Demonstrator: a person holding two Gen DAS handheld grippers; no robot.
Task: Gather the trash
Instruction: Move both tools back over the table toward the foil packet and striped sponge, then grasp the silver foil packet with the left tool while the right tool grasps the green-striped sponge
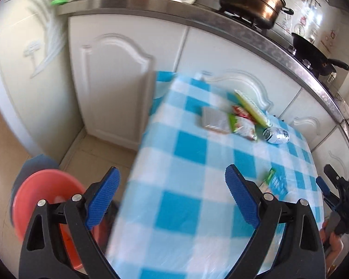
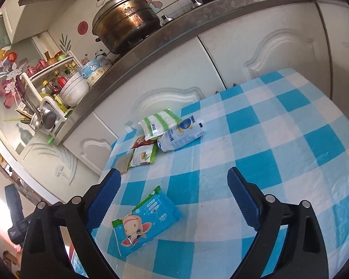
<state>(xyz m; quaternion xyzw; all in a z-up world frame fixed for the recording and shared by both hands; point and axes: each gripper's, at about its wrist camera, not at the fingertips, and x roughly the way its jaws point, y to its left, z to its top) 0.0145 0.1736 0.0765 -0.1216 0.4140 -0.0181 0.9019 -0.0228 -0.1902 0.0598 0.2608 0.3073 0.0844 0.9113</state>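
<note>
Bench point(image 2: 290, 139) under checked cloth, litter on it. Blue wipes pack point(image 2: 148, 218) lay just ahead of right tongs point(image 2: 174, 197), nearer their left pad, long axis slanting up-right. Wrapper cluster point(image 2: 165, 134) farther ahead. Left tongs point(image 1: 172, 197) farther off. Both tongs wide, empty.

The left gripper point(image 1: 172, 197) occupies the lower frame, jaws wide apart with nothing between the blue pads point(image 1: 103, 200). A table with a blue-and-white checked cloth point(image 1: 186, 162) fills the centre. Wrappers point(image 1: 232, 122) and a crushed bottle point(image 1: 276, 135) lie clustered at centre right. A blue packet point(image 1: 275, 182) lies near the right pad. A red basin point(image 1: 46, 200) sits at lower left.
</note>
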